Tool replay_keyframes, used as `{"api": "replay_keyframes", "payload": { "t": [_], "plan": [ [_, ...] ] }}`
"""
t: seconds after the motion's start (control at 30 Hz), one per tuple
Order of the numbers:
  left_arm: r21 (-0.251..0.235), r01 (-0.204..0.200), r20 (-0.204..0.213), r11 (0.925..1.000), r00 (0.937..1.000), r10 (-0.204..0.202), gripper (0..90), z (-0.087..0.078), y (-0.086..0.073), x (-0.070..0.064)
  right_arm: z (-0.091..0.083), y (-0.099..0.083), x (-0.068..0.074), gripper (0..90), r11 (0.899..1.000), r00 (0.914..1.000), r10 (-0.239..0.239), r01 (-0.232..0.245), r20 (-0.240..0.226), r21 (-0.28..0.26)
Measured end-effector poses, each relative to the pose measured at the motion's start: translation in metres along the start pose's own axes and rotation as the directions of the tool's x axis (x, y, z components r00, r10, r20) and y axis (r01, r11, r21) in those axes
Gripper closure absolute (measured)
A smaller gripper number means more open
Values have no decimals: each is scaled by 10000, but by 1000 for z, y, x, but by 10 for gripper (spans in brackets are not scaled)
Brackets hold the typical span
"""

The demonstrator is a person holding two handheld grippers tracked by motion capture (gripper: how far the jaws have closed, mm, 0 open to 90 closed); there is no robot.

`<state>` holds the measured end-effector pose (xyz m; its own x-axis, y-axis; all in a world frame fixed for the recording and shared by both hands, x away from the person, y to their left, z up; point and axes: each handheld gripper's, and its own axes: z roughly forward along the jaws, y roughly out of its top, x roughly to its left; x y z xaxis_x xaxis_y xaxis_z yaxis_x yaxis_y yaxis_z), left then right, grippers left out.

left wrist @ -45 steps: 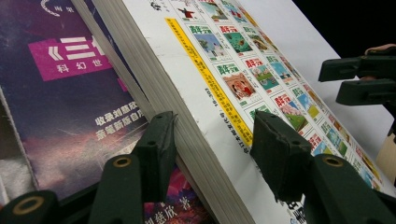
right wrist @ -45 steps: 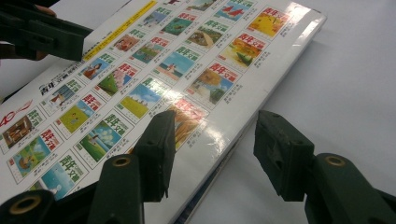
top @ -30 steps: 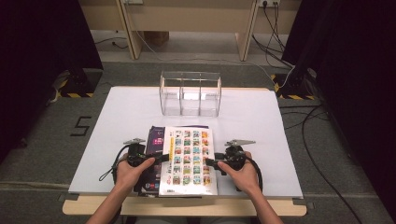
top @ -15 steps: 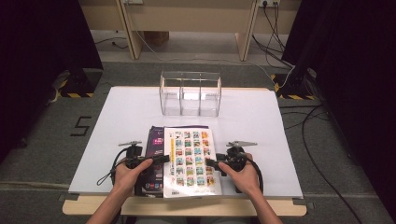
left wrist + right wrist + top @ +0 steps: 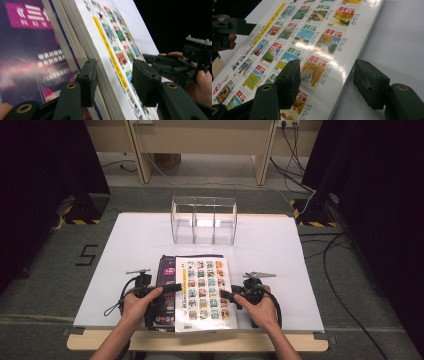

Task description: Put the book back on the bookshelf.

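The magazine (image 5: 317, 50) has a glossy paper cover; the organizer (image 5: 203, 220) is clear plastic — the table (image 5: 280, 250) matt white.

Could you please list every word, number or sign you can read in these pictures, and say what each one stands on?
"青年文摘": repeated on the small cover pictures of the white magazine.
"5": black mark on the grey floor left of the table.
"三": large white character on the purple magazine; the lines beneath are too blurred.
Yellow strip and fine print on the white magazine: too small to read.
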<state>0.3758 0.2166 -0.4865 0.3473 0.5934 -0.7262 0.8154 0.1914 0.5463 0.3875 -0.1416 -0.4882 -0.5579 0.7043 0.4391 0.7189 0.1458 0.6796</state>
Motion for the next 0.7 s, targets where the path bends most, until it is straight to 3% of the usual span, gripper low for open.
{"api": "replay_keyframes", "payload": {
  "t": [0.1,0.13,0.27,0.4,0.6,0.7],
  "plan": [
    [362,455,660,9983,9967,-478,550,4,-8,-1,0,0,1,389,10000,10000,-5,5,55,-9],
    [440,408,751,9982,9962,-441,548,9,-13,-3,0,0,1,388,10000,10000,0,0,59,-14],
    [483,87,674,9988,9977,-120,543,19,-11,-10,0,-1,1,388,10000,9999,75,-75,67,-61],
    [566,201,627,9982,9977,-237,564,28,-3,-10,0,-1,1,388,9999,9999,79,-79,64,-62],
    [757,-269,650,9968,9976,220,710,38,5,-14,0,0,0,383,10000,10000,15,-15,-23,84],
    [672,-1189,922,9906,9894,1125,736,35,7,-18,2,4,-4,350,9996,9996,-120,126,-243,240]
  ]
}}
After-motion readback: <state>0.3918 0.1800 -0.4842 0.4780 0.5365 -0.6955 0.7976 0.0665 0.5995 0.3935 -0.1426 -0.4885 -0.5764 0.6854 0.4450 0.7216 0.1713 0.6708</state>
